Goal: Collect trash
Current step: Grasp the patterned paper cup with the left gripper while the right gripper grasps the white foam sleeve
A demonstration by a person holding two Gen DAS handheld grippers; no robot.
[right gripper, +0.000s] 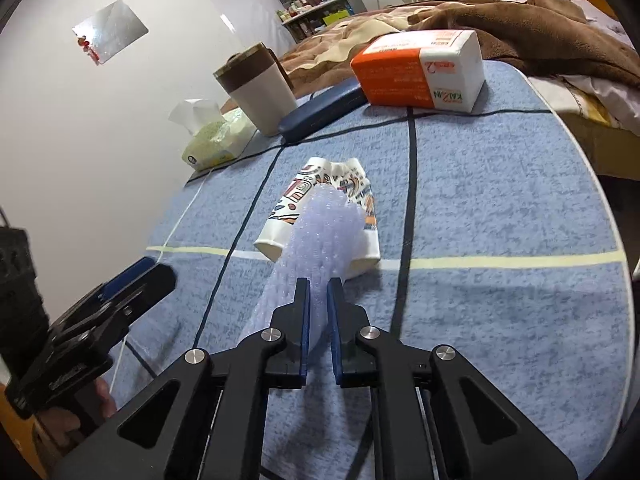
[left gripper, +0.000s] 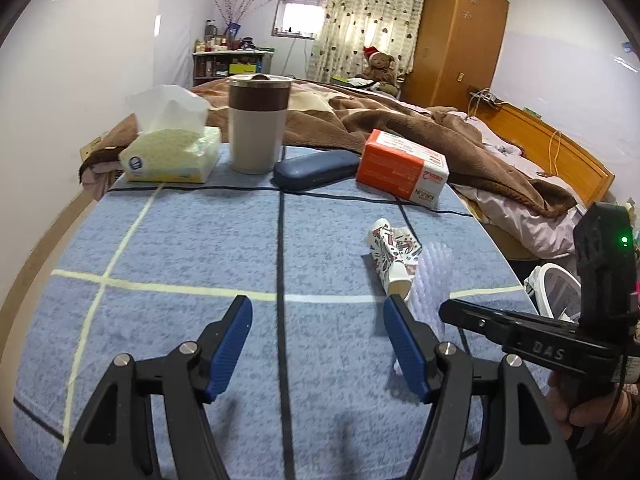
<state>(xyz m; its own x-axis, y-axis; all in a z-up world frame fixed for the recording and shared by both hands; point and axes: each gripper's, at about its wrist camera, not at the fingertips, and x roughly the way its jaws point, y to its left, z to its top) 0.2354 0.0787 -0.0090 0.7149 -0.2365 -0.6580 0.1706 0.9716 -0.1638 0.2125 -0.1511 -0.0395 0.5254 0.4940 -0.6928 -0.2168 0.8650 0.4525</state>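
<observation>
A bedroom desk [right gripper: 500, 216] under a blue checked cloth carried a crushed paper cup [right gripper: 320, 188] near its middle, with a strip of bubble wrap [right gripper: 320, 236] draped across it. The right claw [right gripper: 318, 296] was pressed together, pinching the near end of the wrap; the left claw [left gripper: 318, 312] stood spread and empty just beside the cup. Risk: the thin, slippery film could slide from the pads on lifting, or drag and roll the cup off the desk.

Crushed paper cup [right gripper: 320, 208], white with coloured print, lies on its side mid-frame in the right wrist view on the blue checked desk [right gripper: 500, 208], open rim toward the camera, with a translucent bubble-wrap strip [right gripper: 320, 240] draped over it, near end lower centre.
</observation>
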